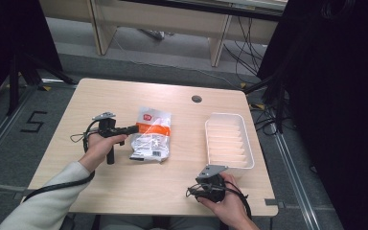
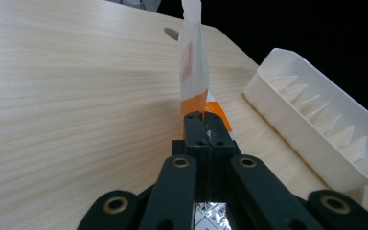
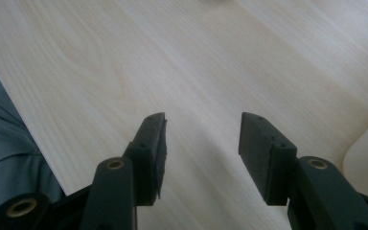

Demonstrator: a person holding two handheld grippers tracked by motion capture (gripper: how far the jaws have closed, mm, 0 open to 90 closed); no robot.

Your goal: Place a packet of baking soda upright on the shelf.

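Between the left gripper (image 2: 203,125) fingers, clamped on its edge, hangs the clear plastic orange-banded packet (image 1: 150,134); lift it steadily toward the white ribbed plastic tray (image 1: 249,143). Keep the right gripper (image 3: 201,143) fingers apart.

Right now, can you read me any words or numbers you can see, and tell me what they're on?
"5": black tape number on the grey floor, left of the table.
Red logo on the packet: too small to read.
Print on the packet's orange band: too blurred to read.
Black-and-white label at the packet's near end: too small to read.
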